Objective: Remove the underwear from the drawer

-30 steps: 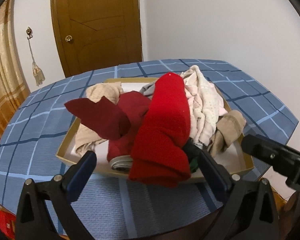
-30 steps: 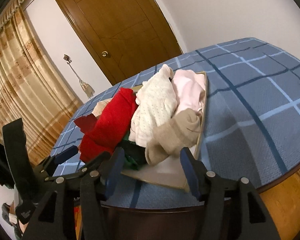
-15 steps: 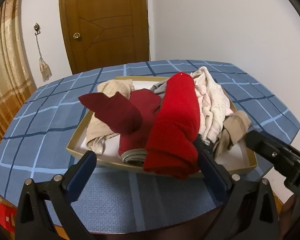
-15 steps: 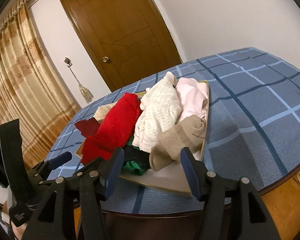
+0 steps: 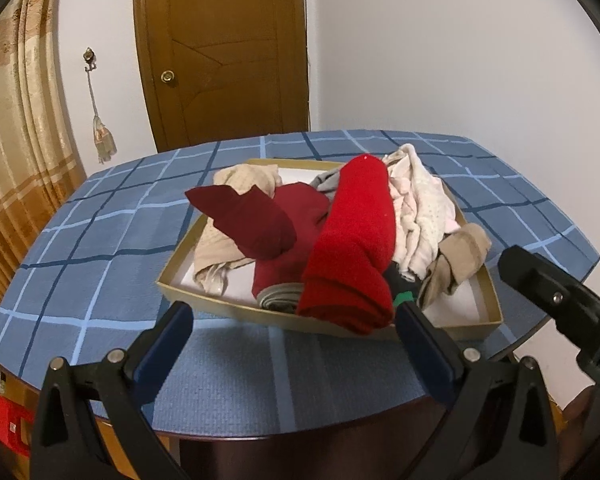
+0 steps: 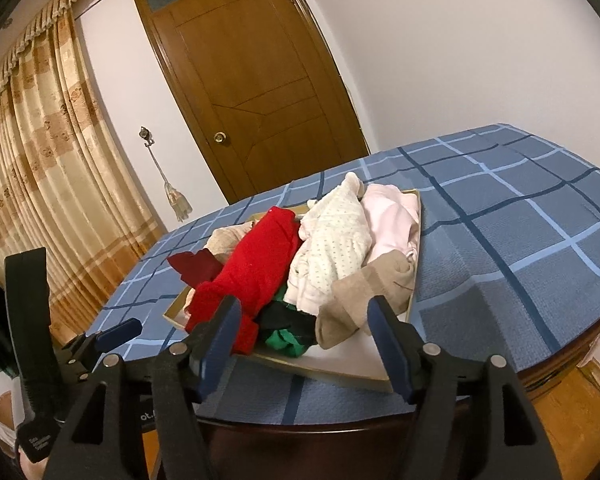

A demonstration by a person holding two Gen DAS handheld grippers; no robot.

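My table [image 5: 100,280] fills most of both views, covered in a blue checked cloth [image 6: 520,248]. On it sits the shallow tan drawer [image 5: 488,300], white inside, heaped with underwear and other small clothes. A bright red knit piece [image 5: 352,248] lies across the middle and hangs over the near rim. Left of it lies a dark red garment [image 5: 256,220] with a beige one [image 5: 252,178] behind. To the right sits a cream dotted piece [image 6: 336,248], with a pale pink one [image 6: 392,212] against the far side wall. A tan sock-like piece [image 6: 364,296] droops at the near right corner, beside a scrap of black and green fabric [image 6: 288,332].

My left gripper [image 5: 296,320] hangs in front of the drawer's near rim. Its blue-padded jaws are spread wide with nothing between them and touch neither cloth nor drawer.

My right gripper [image 6: 304,316] is short of the near corner. Its jaws have just been opening and stand well apart. The tan piece and the green scrap show through the gap, but the pads press on nothing.

There is white lettering on a black part at the lower left of the right wrist view, too small for me to read.
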